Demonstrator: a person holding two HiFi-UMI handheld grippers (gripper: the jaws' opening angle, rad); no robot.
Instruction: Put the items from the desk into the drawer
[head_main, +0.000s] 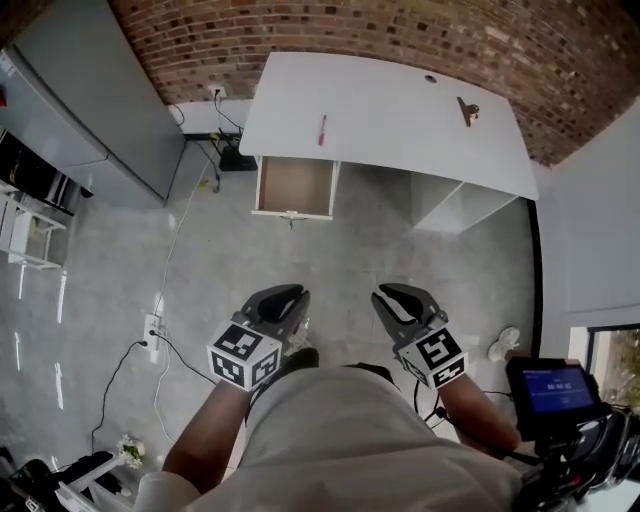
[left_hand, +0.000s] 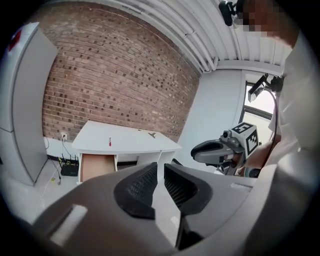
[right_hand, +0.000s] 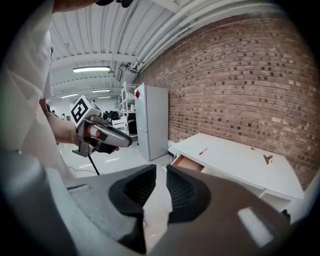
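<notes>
A white desk (head_main: 390, 110) stands against the brick wall, well ahead of me. On it lie a red pen (head_main: 322, 129), a dark binder clip (head_main: 467, 110) and a small dark item (head_main: 430, 78). The drawer (head_main: 294, 186) under its left side is pulled out and looks bare inside. My left gripper (head_main: 288, 296) and right gripper (head_main: 398, 297) hang side by side over the floor, far from the desk. Each has a narrow gap between its jaws, with nothing in it. The left gripper view shows the desk (left_hand: 125, 140), the pen (left_hand: 110, 142) and the drawer (left_hand: 95, 165). The right gripper view shows the pen (right_hand: 202, 151) and the clip (right_hand: 268, 159).
A grey refrigerator (head_main: 90, 90) stands left of the desk. A router (head_main: 237, 160) and cables lie by the wall, and a power strip (head_main: 152, 330) lies on the floor to my left. A device with a lit screen (head_main: 555, 385) is at the lower right.
</notes>
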